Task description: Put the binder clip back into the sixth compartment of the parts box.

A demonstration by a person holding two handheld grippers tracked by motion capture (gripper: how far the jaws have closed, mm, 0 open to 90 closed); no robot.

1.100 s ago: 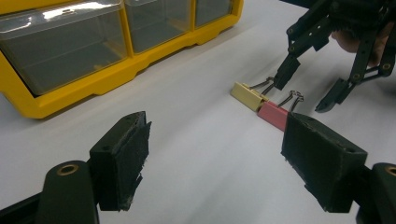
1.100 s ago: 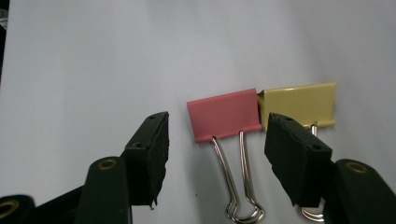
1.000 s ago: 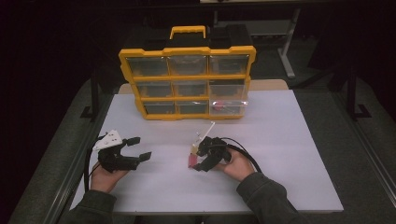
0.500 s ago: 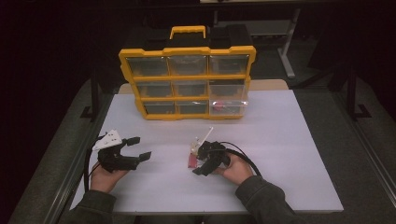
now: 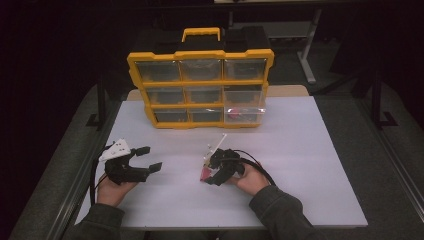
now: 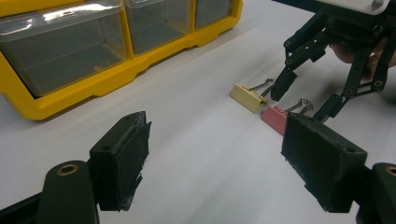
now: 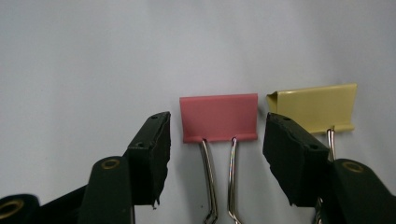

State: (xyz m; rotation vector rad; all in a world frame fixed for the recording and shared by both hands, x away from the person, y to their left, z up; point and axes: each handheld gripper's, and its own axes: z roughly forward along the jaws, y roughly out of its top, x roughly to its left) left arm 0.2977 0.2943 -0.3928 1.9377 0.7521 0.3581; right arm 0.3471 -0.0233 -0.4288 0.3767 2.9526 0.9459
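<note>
In front of the yellow organizer [image 5: 200, 87], on the white table [image 5: 310, 165], I have the right gripper [image 7: 215, 154] lowered over the red binder clip [image 7: 219, 116], jaws spread either side of its wire handles, pads not touching. A yellow binder clip [image 7: 315, 106] lies just beside it. My left gripper [image 6: 215, 163] rests released, well apart, holding nothing.

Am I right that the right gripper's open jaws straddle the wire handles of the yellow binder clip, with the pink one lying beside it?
Not quite: the right gripper straddles the handles of the pink binder clip; the yellow binder clip lies beside it. The right gripper view shows this.
</note>
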